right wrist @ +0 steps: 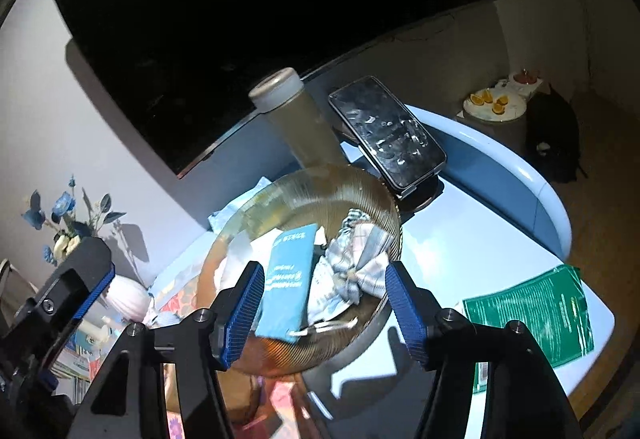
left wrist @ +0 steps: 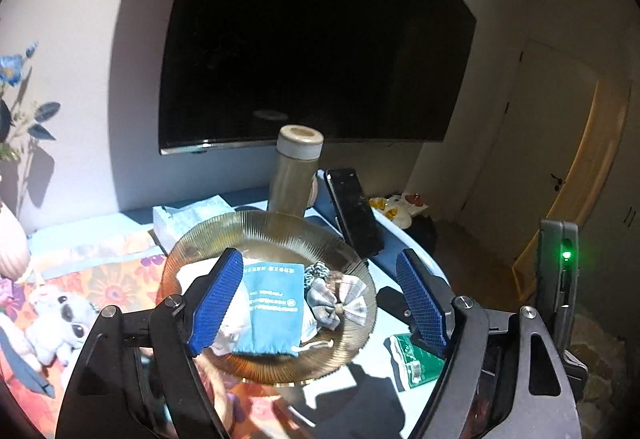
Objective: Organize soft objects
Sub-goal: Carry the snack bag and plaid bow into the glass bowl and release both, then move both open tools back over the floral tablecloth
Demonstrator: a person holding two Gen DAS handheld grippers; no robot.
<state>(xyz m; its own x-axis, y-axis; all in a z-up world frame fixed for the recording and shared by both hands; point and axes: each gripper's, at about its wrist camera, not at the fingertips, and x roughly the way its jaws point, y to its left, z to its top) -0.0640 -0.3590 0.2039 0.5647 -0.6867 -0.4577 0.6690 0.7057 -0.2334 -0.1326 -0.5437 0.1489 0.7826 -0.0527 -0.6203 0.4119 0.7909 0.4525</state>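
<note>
Both wide apart, holding nothing — left gripper (left wrist: 320, 303) and right gripper (right wrist: 324, 311) above the glass plate (left wrist: 276, 227). On the plate: blue pouch (left wrist: 274, 309) left, plaid bow (left wrist: 338, 299) right — touching.

Ribbed amber glass plate (left wrist: 280, 235) is carrying a light blue drawstring pouch (left wrist: 272, 307) with white print, a grey-and-white plaid bow (left wrist: 338, 299) and a black-and-white scrunchie (left wrist: 316, 271). Beside the plate, a green packet (right wrist: 532, 311) is showing white print; a black phone (right wrist: 388, 131) and a beige bottle (left wrist: 294, 171) are standing behind it. Gripper pads (left wrist: 216, 299) are showing textured dark blue.
</note>
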